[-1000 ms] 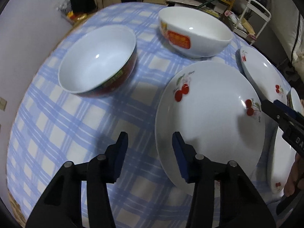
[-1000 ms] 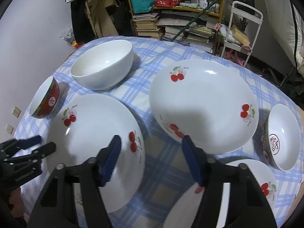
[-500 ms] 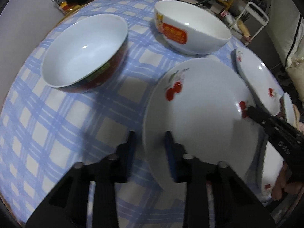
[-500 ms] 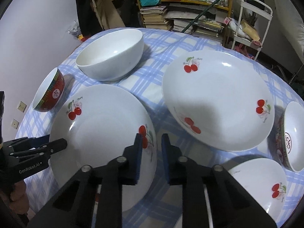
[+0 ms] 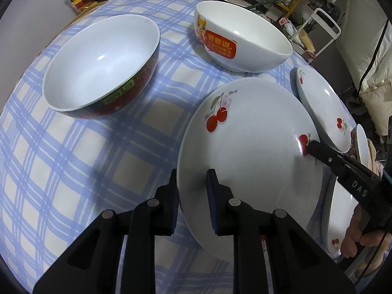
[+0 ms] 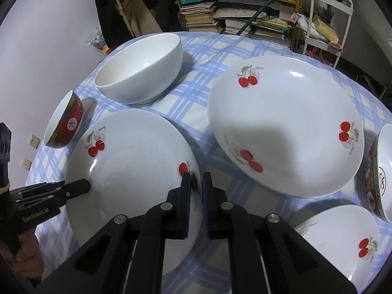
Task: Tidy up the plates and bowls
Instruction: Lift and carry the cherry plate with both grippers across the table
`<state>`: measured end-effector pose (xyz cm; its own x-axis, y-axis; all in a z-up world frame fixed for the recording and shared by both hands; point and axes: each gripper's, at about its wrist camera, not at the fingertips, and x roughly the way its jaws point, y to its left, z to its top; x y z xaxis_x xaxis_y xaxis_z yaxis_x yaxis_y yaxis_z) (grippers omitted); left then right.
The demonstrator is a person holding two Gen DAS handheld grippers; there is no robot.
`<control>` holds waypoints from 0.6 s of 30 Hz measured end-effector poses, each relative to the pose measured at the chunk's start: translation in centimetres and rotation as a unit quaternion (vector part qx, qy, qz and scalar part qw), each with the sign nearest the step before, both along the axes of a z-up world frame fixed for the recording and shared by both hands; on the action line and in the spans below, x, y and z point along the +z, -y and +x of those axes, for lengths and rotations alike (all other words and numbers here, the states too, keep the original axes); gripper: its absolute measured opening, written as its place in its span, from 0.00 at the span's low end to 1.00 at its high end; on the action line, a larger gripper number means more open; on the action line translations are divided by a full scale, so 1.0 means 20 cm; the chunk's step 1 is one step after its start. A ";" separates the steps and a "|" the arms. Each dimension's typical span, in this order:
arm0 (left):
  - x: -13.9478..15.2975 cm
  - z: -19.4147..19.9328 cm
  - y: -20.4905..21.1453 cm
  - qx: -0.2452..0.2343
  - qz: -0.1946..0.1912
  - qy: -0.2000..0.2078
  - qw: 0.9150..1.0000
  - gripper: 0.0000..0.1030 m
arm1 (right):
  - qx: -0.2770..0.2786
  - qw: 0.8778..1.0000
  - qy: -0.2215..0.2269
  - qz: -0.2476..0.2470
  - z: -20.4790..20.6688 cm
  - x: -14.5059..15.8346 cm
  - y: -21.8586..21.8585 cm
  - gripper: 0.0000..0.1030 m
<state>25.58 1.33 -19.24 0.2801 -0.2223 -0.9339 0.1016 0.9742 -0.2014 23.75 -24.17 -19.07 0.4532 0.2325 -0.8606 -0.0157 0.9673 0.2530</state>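
A white cherry plate (image 5: 247, 147) (image 6: 132, 169) is held at two opposite rims, tilted a little above the blue checked cloth. My left gripper (image 5: 192, 188) is shut on its near-left rim and also shows in the right wrist view (image 6: 80, 187). My right gripper (image 6: 196, 186) is shut on its right rim and shows in the left wrist view (image 5: 316, 148). A larger cherry plate (image 6: 284, 125) lies to the right. A small cherry plate (image 6: 340, 240) lies at the near right.
A white bowl with an orange label (image 5: 240, 41) (image 6: 139, 68) stands at the back. A red-sided bowl (image 5: 103, 66) (image 6: 66, 122) stands at the left. Another red-sided bowl (image 6: 382, 171) is at the right edge. Shelves with books (image 6: 235, 19) and a white cart (image 6: 328, 22) stand behind the table (image 5: 61, 147).
Both grippers have closed from wide open onto opposite rims of the cherry plate. The plate now sits tilted, raised a little off the cloth.
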 end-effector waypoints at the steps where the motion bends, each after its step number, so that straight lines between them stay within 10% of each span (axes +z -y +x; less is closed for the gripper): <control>1: 0.00 0.00 0.00 0.001 0.001 -0.002 1.000 0.21 | -0.003 1.000 0.000 0.007 0.00 0.00 0.01 0.10; 18: 0.08 -0.08 -0.04 0.012 0.000 0.000 1.000 0.21 | 0.010 1.000 0.010 0.008 -0.12 0.09 -0.04 0.10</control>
